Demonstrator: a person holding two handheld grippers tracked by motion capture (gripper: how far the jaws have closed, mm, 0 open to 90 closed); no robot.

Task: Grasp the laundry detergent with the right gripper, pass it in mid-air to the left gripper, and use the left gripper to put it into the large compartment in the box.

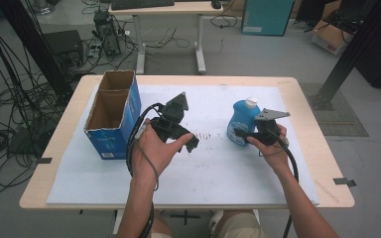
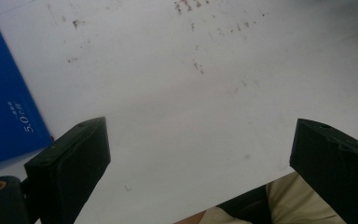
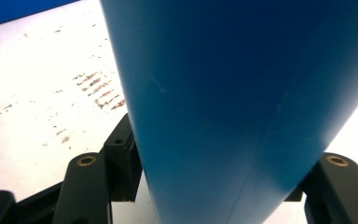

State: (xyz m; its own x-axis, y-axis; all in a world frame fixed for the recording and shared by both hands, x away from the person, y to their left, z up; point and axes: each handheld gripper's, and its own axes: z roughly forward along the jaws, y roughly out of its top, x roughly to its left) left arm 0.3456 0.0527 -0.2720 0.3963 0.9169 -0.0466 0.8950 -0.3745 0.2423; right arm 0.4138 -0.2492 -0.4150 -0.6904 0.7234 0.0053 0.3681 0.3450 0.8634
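On white sheet (image 1: 218,163), right hand-held gripper (image 1: 242,133) clamps blue bottle (image 1: 241,121), w/ room around.

an open blue cardboard box (image 1: 113,115) stands at the white board's (image 1: 213,171) left edge; brown smudges (image 1: 207,134) mark the board's middle; a desk (image 1: 171,10) stands beyond.

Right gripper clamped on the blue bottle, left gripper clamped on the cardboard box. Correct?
Not quite. The left gripper holds nothing: in the left gripper view its jaws stand wide apart over the bare white mat, with the cardboard box off to one side. The rest holds: the right gripper is clamped on the blue bottle.
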